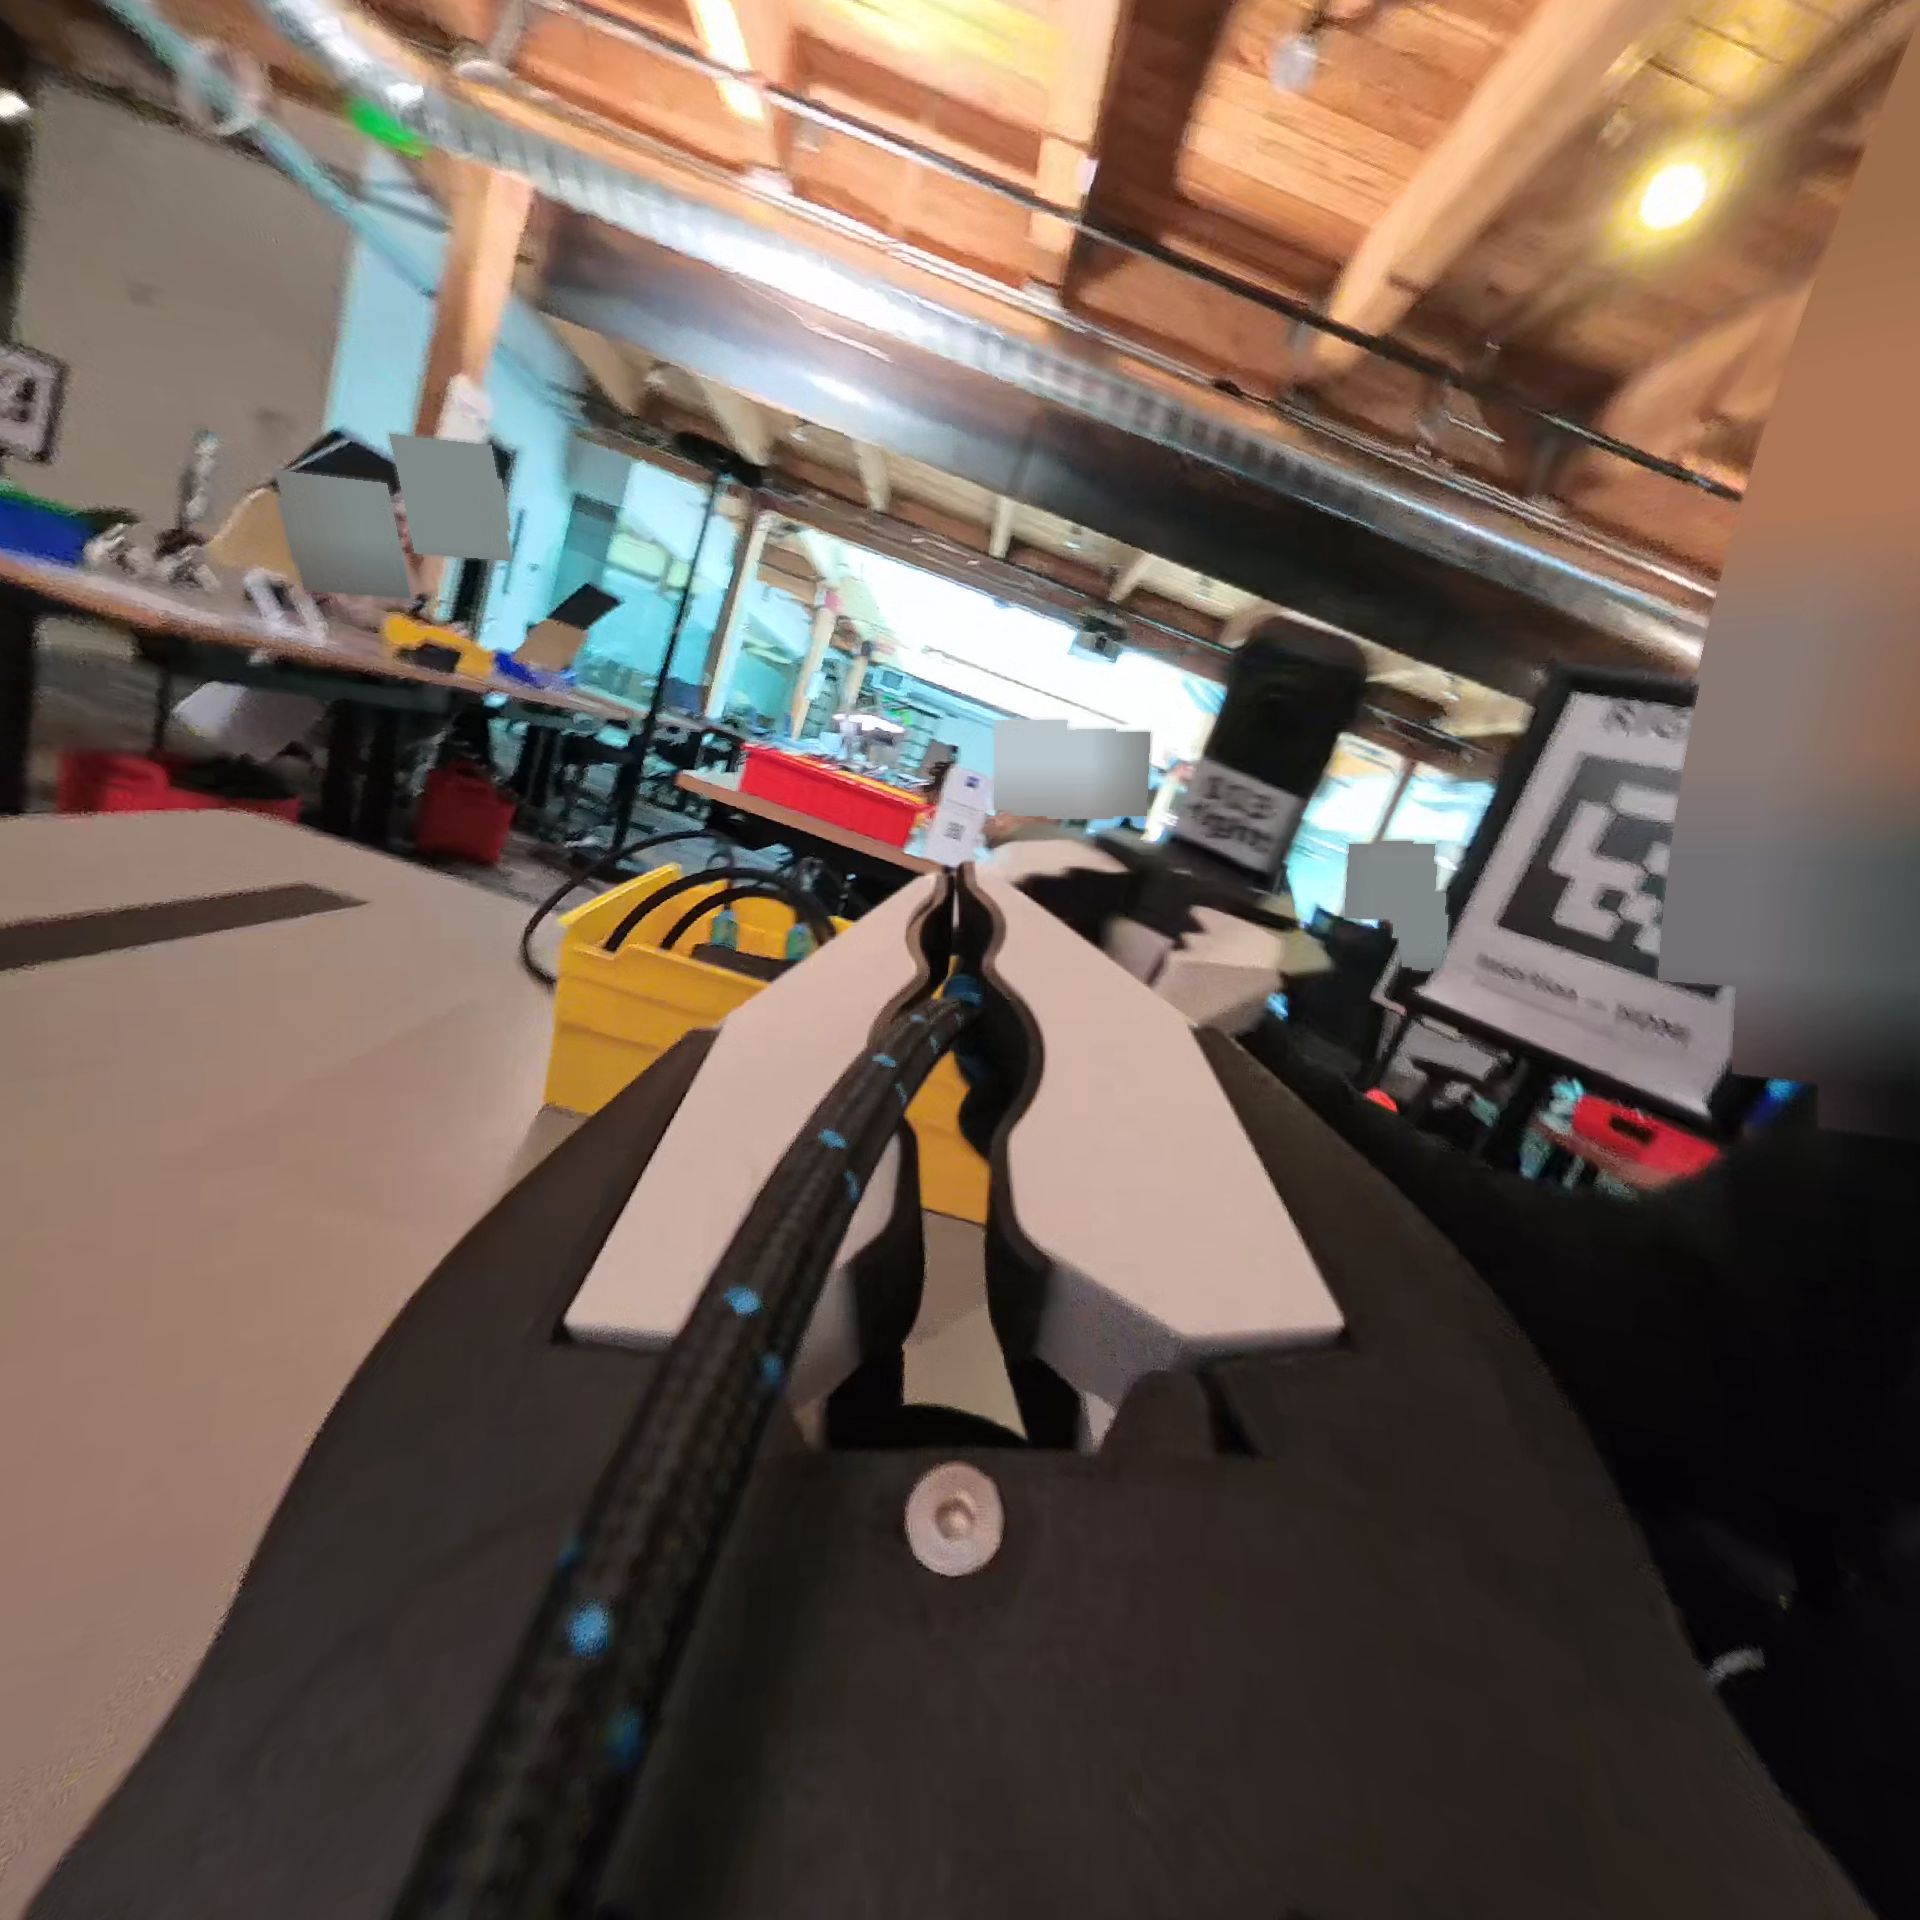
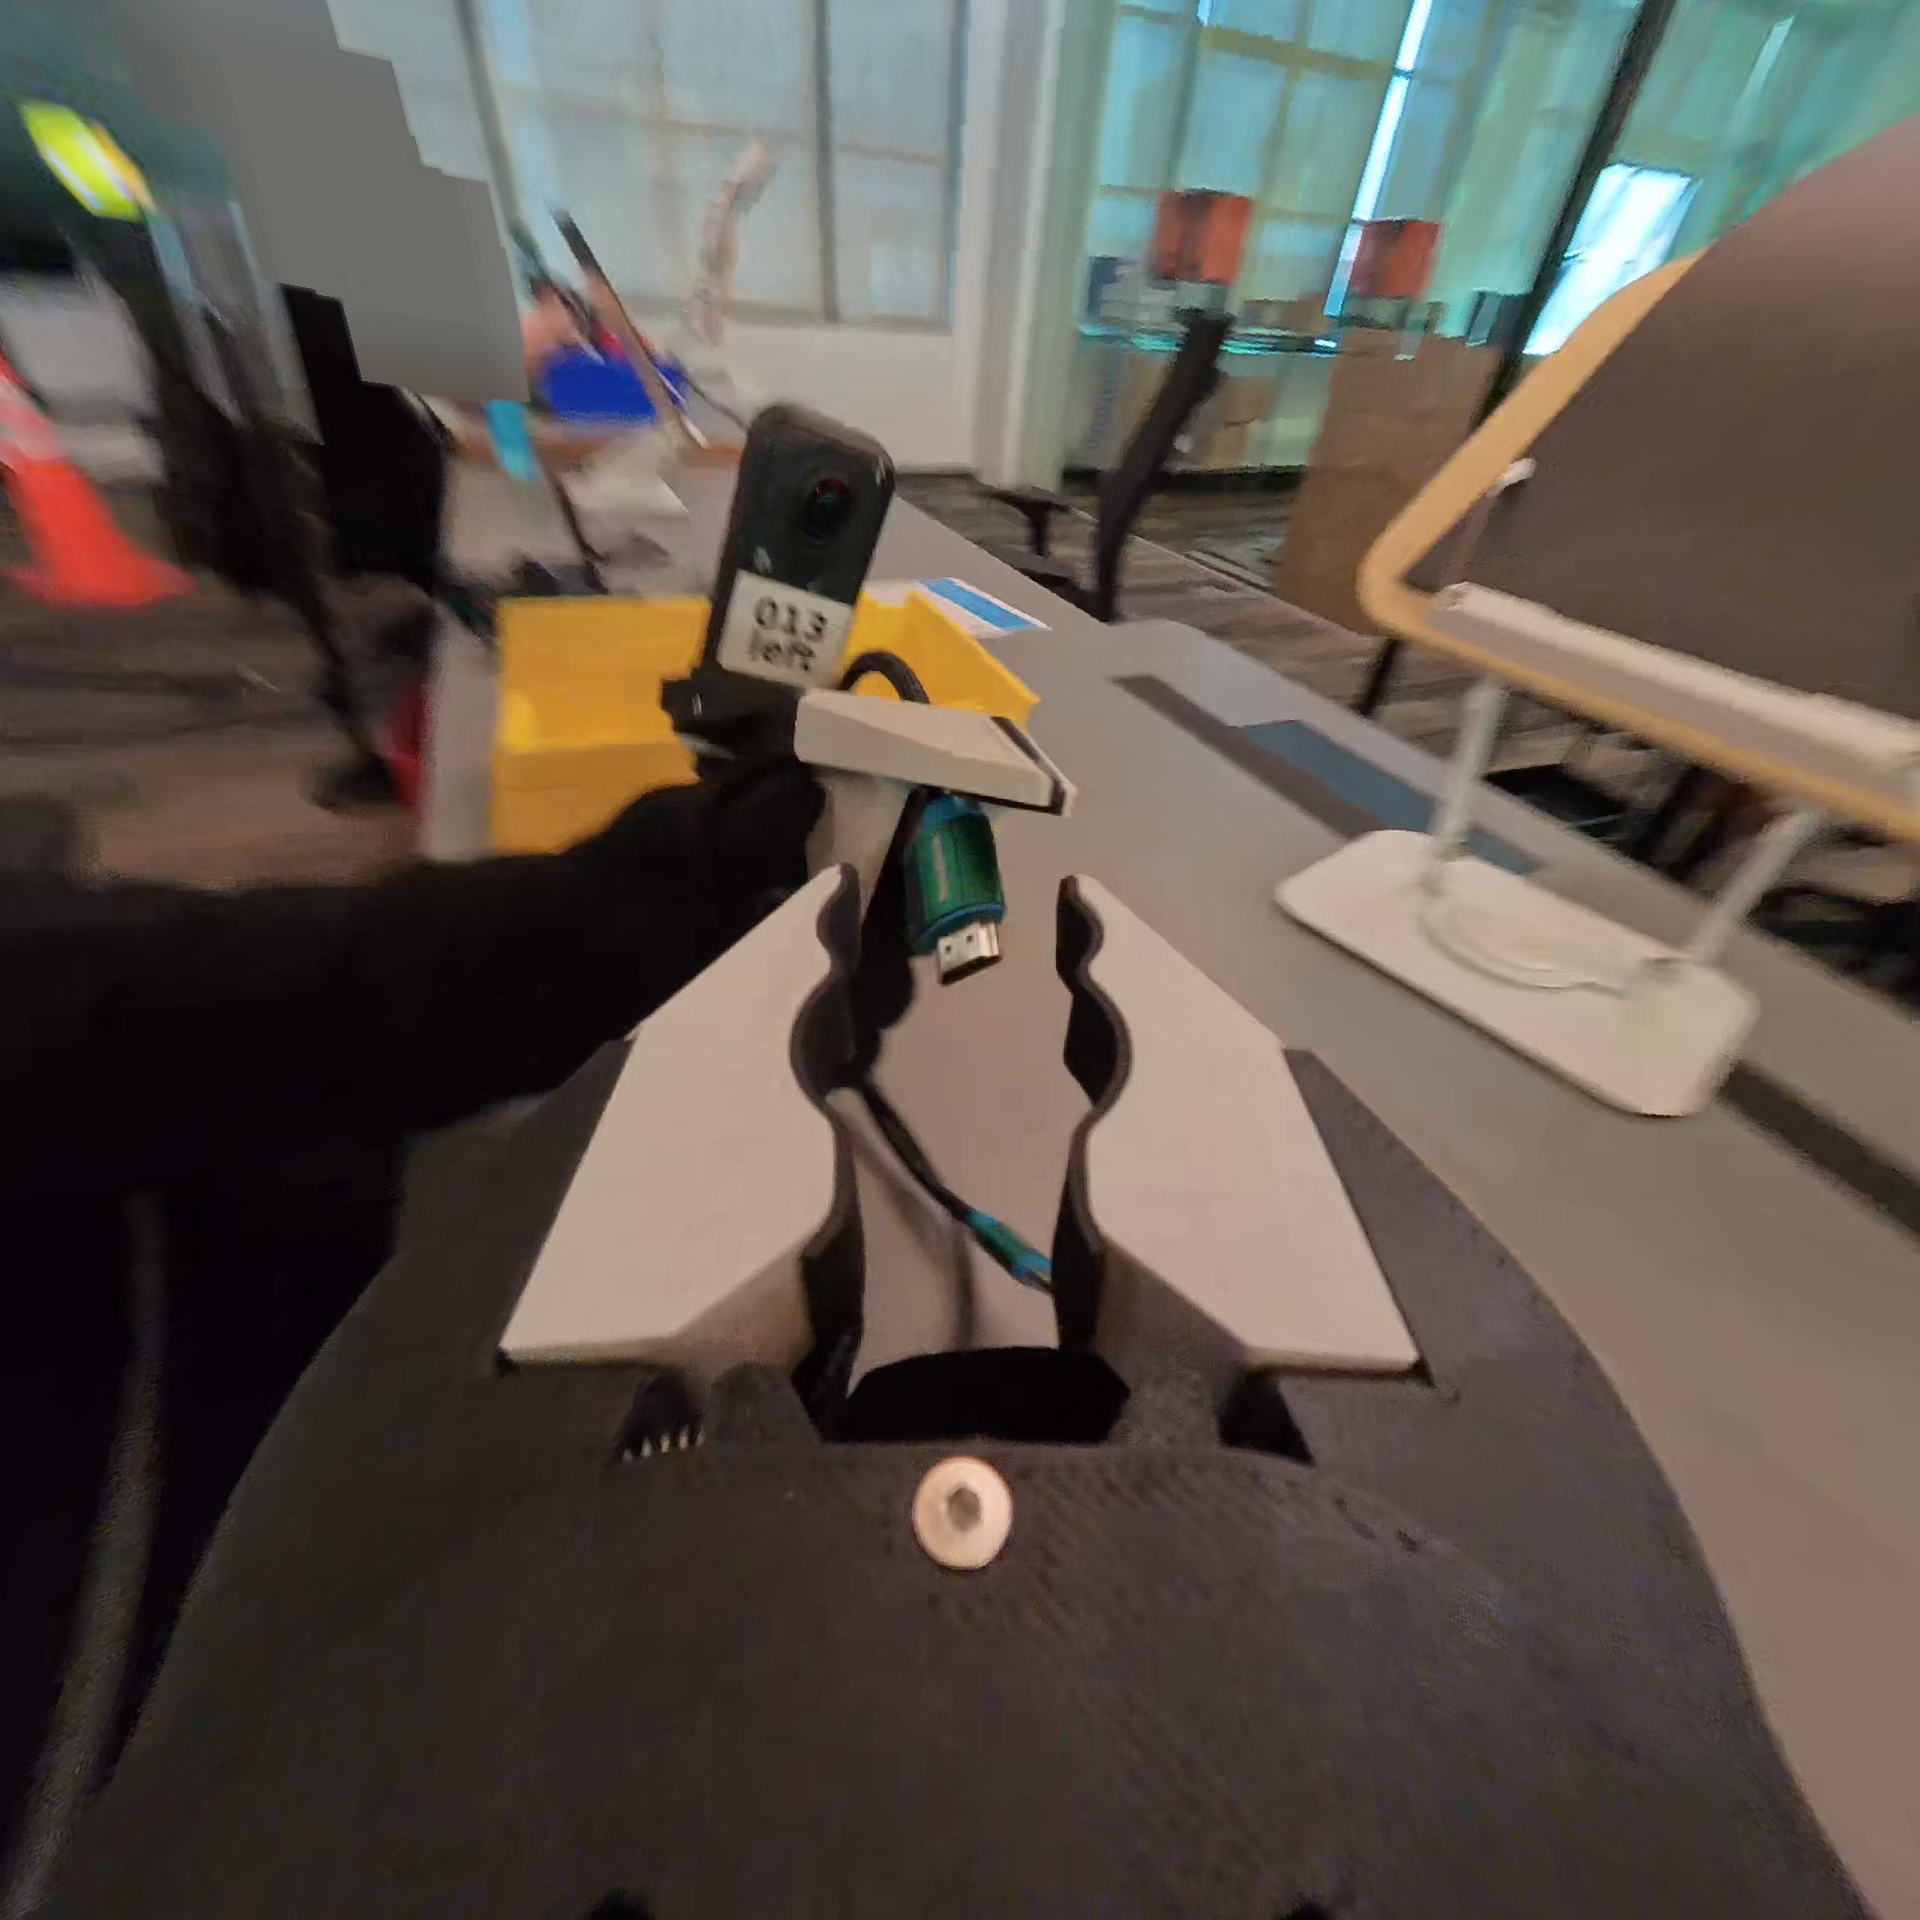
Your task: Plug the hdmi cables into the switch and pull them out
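Note:
My left gripper is shut on a black braided HDMI cable that runs between its fingers. In the right wrist view the left gripper holds that cable just behind its green plug, which hangs tip-down above the grey table. My right gripper is open, with the plug between its fingertips and neither pad touching it. A yellow bin on the table holds a dark switch with two more green-plugged cables in it. The bin also shows in the right wrist view.
A white stand base with thin metal legs stands on the table at the right, under a wood-rimmed panel. A black strip lies on the tabletop. A black-and-white marker board stands behind. The grippers are tip to tip, or close to it.

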Demonstrator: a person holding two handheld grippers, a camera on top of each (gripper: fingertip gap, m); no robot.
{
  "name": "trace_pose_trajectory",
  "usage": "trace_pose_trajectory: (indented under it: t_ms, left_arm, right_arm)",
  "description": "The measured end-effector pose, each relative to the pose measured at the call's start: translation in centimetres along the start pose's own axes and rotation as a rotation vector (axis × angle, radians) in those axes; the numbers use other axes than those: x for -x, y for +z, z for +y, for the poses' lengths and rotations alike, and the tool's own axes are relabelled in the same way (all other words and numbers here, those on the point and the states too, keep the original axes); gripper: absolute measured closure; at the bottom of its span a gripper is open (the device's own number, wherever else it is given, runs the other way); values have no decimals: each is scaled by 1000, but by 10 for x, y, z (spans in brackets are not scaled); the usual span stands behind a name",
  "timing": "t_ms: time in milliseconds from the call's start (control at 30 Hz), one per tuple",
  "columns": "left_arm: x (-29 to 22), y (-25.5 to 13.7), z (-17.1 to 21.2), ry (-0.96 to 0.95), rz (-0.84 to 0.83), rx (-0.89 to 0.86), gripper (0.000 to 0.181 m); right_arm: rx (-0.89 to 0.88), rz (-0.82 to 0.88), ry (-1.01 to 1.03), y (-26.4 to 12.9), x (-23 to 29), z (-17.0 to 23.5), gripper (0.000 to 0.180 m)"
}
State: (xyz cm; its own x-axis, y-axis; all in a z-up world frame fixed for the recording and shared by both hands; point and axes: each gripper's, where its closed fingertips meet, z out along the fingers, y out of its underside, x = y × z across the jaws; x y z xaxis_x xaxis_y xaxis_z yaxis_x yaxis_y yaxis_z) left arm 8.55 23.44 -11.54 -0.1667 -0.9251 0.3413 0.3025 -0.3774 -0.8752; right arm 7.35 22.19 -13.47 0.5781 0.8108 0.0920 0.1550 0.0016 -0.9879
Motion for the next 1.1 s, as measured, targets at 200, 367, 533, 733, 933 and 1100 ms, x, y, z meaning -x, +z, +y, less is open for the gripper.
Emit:
trace_pose_trajectory:
  t_ms: [200, 367, 533, 733, 933, 1100]
  left_arm:
    - [14, 4, -7, -129, -107, -56, 181]
    - [11, 13, -7, -275, -129, -93, 181]
    - [11, 15, -10, -443, -144, -139, 181]
    - [0, 18, -16, -244, -158, -88, 169]
    - [-5, 20, -13, 160, -184, 36, 152]
    - [-16, 16, -21, 255, -110, 43, 149]
  right_arm:
    - [277, 325, -612, 6, -12, 3, 147]
    - [374, 569, -915, 8, -29, 0, 159]
    - [353, 600, -940, 8, -28, -2, 166]
    - [274, 473, -717, 7, -20, -8, 168]
    - [178, 323, -500, -5, -14, -16, 169]
    - [156, 264, -492, -18, -11, -23, 169]
